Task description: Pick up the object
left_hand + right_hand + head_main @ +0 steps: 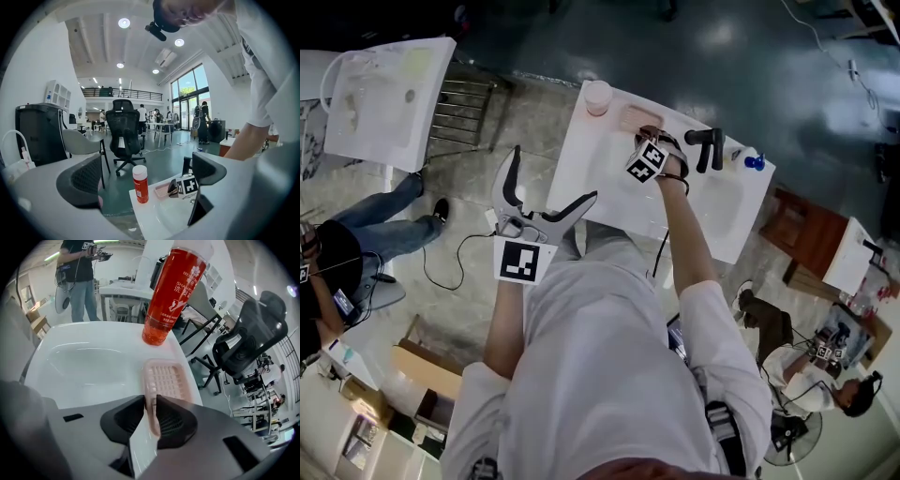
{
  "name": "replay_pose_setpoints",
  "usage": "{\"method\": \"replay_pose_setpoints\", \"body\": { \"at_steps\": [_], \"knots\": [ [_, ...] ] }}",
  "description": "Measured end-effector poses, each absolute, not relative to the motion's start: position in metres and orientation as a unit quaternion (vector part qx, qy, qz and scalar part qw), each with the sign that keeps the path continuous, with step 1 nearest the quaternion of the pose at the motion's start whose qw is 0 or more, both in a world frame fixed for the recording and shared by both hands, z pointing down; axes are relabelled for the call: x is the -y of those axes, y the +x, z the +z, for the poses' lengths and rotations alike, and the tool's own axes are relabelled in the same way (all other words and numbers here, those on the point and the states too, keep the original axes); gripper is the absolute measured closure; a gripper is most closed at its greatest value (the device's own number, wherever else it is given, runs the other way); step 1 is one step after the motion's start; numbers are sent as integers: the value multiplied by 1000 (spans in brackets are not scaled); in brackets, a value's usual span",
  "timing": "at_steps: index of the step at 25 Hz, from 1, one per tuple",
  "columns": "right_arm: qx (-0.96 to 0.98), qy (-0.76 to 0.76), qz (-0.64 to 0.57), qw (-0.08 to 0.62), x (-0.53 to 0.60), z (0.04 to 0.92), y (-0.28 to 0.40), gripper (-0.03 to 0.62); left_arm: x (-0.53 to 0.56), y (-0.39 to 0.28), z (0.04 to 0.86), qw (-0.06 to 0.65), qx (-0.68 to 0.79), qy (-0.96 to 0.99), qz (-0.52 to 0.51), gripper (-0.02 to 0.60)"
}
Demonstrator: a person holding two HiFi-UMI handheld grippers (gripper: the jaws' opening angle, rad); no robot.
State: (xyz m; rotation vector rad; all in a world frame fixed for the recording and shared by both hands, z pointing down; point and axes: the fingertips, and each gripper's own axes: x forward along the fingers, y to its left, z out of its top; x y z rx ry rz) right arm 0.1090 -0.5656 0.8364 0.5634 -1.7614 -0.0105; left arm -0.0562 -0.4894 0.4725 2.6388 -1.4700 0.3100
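The white washbasin [727,220] takes up most of the scene, with a black tap [705,142] at its right side. A tall red bottle [171,291] stands at the far left corner of its ledge. The task's thing, the pink soap dish [167,379], lies flat on that same ledge, just on the near side of the bottle and beside the bowl.

The right gripper [151,405] has its jaws drawn almost together on the dish's near rim, one pad inside the wall and one outside. The pinch appears made and the lift appears to be the step in hand.

Only a thin edge is held, so the dish would likely droop at its far end. A slow, straight rise with the wrist kept level should suit, without squeezing harder, since the slatted plastic looks light and slightly flexible. The far end should be kept from swinging into the bottle, which looks easy to topple.

The left gripper [555,173] hangs spread and empty, well to the near left of the basin.
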Motion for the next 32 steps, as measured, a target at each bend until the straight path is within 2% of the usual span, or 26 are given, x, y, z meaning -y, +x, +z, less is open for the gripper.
{"method": "replay_pose_setpoints", "body": {
  "at_steps": [5,10,12,15,17,20,23,24,30,32],
  "knots": [
    [779,281,36,559,566,818,101,531,489,-56,469,50,467,876,108,9],
    [808,349,119,459,562,781,94,536,488,-51,467,35,436,893,111,133],
    [817,368,141,421,558,763,90,536,490,-53,463,40,437,894,95,205],
    [830,393,164,359,552,727,83,536,494,-54,456,32,433,897,85,260],
    [840,407,176,312,547,699,78,536,496,-54,451,27,434,897,79,318],
    [853,423,179,250,540,652,69,536,497,-54,445,20,434,898,75,379],
    [861,439,173,192,533,604,61,536,496,-55,441,6,429,900,81,411],
    [862,445,172,170,531,587,58,536,495,-57,439,2,430,899,81,449],
    [870,472,137,54,516,480,47,536,495,-78,427,-3,446,893,65,575],
    [873,474,112,35,510,448,44,536,494,-83,423,-7,447,892,62,580]
  ]
}}
